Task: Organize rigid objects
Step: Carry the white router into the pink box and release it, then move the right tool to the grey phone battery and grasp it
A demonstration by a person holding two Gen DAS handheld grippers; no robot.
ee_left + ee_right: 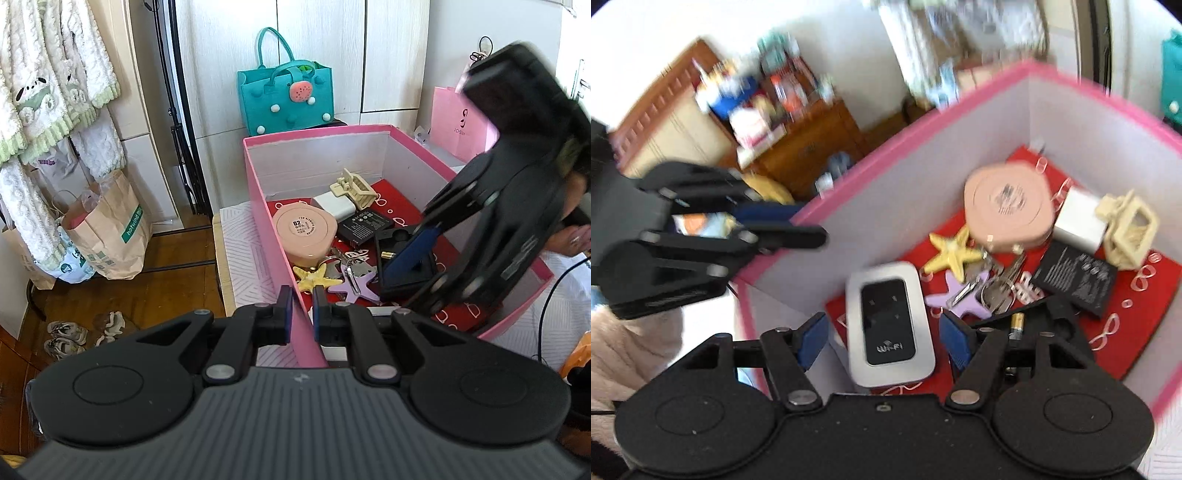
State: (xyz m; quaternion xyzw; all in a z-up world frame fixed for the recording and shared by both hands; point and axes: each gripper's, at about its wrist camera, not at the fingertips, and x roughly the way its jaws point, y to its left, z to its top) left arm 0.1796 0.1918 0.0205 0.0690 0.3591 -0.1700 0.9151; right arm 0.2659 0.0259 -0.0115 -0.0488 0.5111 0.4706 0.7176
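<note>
Right wrist view — two starfish (pixel 955 252), one Wi-Fi router (pixel 889 328), one pink box (pixel 886 147).

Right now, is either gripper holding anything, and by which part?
The left gripper is shut on the pink box, pinching its near wall at the rim. The right gripper holds nothing: the Wi-Fi router lies between its open fingers.

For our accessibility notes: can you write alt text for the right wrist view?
The right gripper hangs open over a pink box, a silver Wi-Fi router between its fingers but untouched. Starfish, keys, a peach case and a battery lie on the box's red floor, and the left gripper clamps the box's rim.
</note>
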